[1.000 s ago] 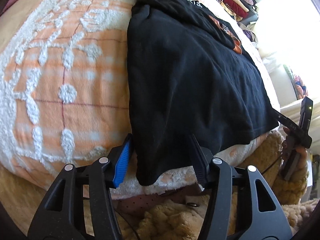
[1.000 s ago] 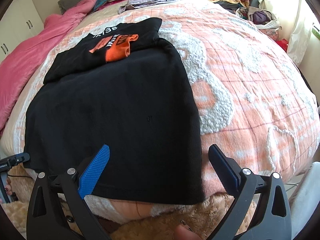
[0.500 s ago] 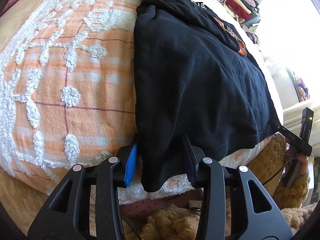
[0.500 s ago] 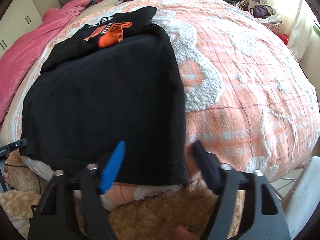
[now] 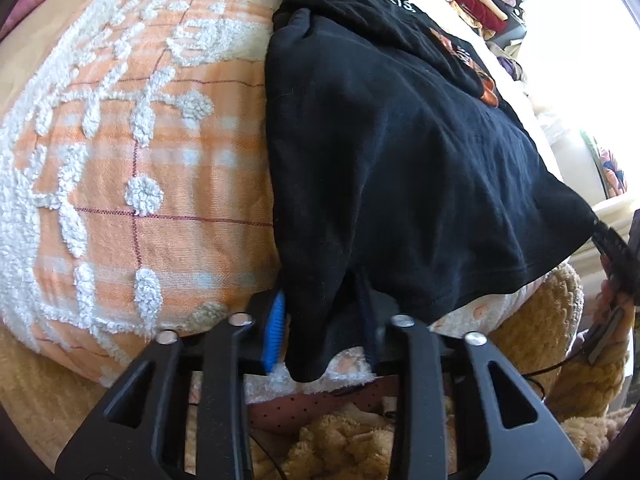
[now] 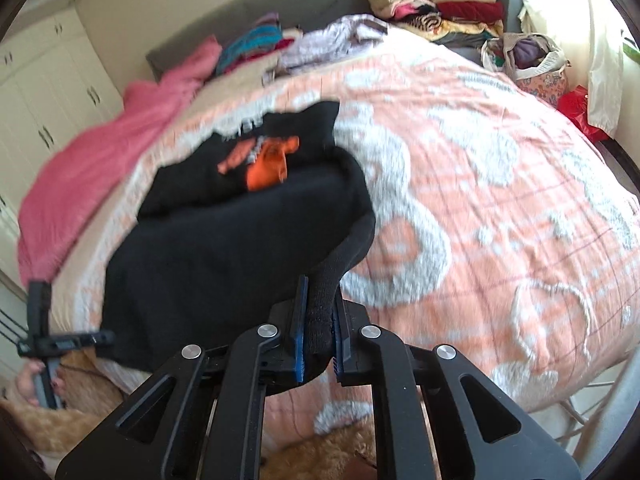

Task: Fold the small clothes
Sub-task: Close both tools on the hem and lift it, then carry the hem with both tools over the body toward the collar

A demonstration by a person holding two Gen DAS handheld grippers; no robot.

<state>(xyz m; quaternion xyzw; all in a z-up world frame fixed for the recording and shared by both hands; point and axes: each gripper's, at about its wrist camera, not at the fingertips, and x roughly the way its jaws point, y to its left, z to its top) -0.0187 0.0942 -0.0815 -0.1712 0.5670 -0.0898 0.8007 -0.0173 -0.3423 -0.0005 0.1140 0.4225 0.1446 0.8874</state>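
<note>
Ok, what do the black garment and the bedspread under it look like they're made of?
The black garment looks like soft matte knit, likely cotton jersey: it drapes limply, and its bunched edge shows fine ribbing between the right gripper pads. The bedspread looks like woven orange-checked cloth with raised white tufted, chenille-like patterns; weave and fuzzy loops are visible.

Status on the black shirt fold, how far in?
Done: black T-shirt lies on the peach bedspread, its printed top part already doubled over. In hand: right gripper is shut on one hem corner and lifting it; left gripper straddles the other corner, apparently closed on it. Left: carry the hem up over the shirt and flatten.
</note>
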